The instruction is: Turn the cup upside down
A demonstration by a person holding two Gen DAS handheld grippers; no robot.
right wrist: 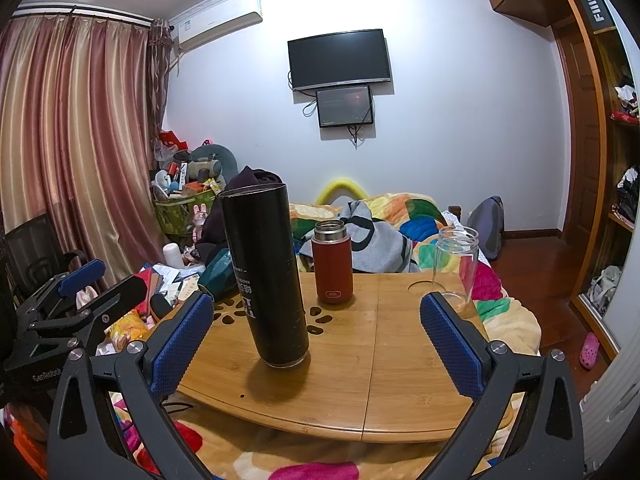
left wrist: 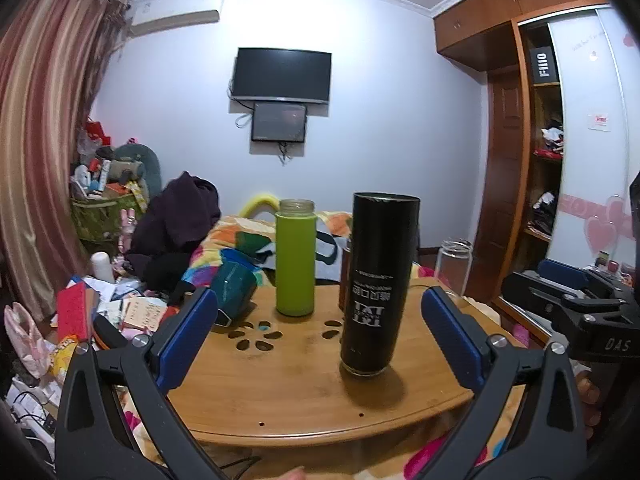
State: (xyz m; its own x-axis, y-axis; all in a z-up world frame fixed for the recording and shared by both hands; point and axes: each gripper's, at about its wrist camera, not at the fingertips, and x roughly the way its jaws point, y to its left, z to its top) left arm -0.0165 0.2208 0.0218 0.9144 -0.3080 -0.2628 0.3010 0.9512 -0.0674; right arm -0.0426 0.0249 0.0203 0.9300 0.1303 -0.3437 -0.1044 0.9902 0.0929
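A tall black cup (left wrist: 378,284) with white lettering stands upside down on the wooden table (left wrist: 280,392), print inverted; it also shows in the right wrist view (right wrist: 266,276). My left gripper (left wrist: 320,336) is open and empty, held back from the cup at the table's near edge. My right gripper (right wrist: 316,344) is open and empty, also short of the cup. A green bottle (left wrist: 295,258) stands upright behind, a red flask (right wrist: 332,266) and a clear glass jar (right wrist: 456,268) stand further right.
A teal cup (left wrist: 234,286) lies tilted at the table's far left edge. Clutter of papers and boxes (left wrist: 120,304) fills the left side. A bed with a colourful blanket (right wrist: 400,216) lies behind the table. A wardrobe (left wrist: 532,160) stands at right.
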